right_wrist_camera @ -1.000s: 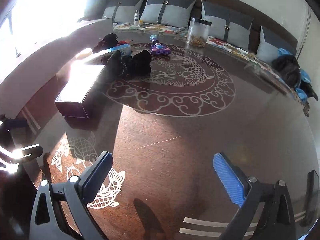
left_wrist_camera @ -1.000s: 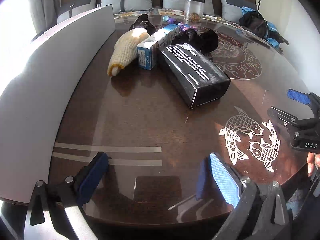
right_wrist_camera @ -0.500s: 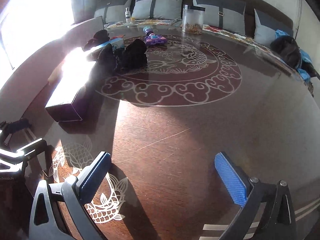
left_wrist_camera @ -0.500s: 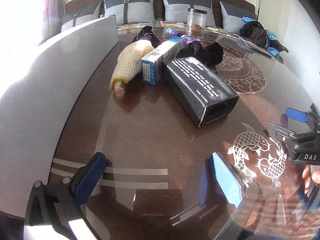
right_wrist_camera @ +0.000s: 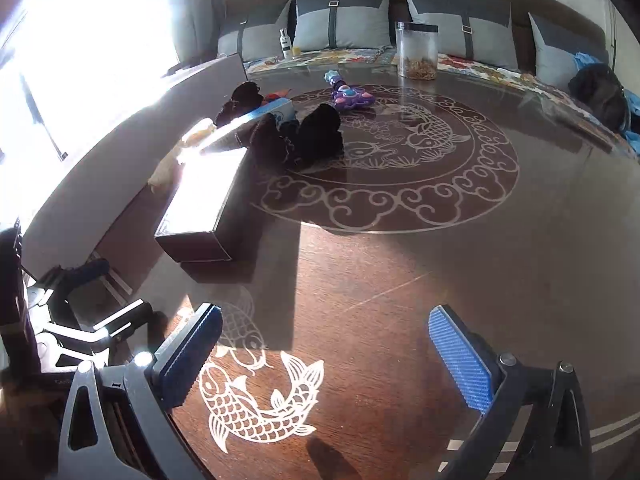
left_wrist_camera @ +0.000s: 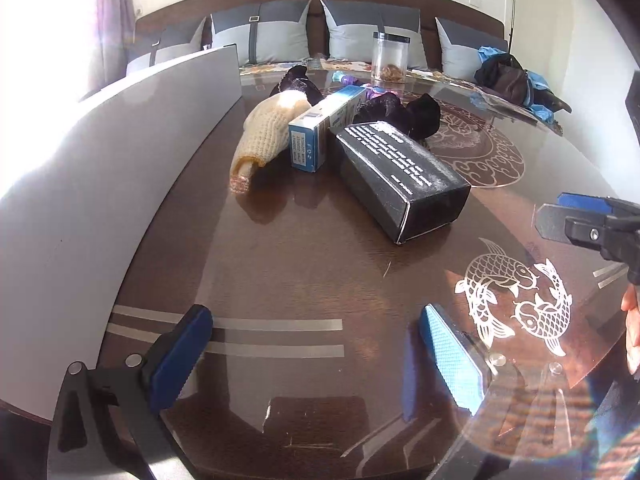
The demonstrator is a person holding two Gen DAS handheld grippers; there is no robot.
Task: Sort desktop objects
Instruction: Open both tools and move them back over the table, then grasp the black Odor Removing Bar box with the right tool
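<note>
On the dark round table a black box (left_wrist_camera: pixel 400 178) lies on its side, with a blue and white carton (left_wrist_camera: pixel 320 132) and a cream knitted glove (left_wrist_camera: pixel 266 136) behind it. Black cloth items (left_wrist_camera: pixel 404 114) sit beyond them. My left gripper (left_wrist_camera: pixel 316 354) hovers open over the table's near edge, well short of the box. My right gripper (right_wrist_camera: pixel 326 358) is open above the fish pattern, with the black box (right_wrist_camera: pixel 204 208) to its front left. A purple toy (right_wrist_camera: pixel 350 94) lies farther back. The right gripper's fingers (left_wrist_camera: pixel 580 220) show at the left wrist view's right edge.
A tall grey panel (left_wrist_camera: pixel 100 168) runs along the table's left side. A clear jar (right_wrist_camera: pixel 416 50) stands at the far edge, with a small bottle (right_wrist_camera: pixel 285 43) left of it. Cushions line a sofa behind, and dark and blue bags (left_wrist_camera: pixel 512 80) lie at the far right.
Both grippers have tilted upward and drawn slightly closer to the objects. The right gripper has also moved left, toward the left one. Nothing on the table has moved.
</note>
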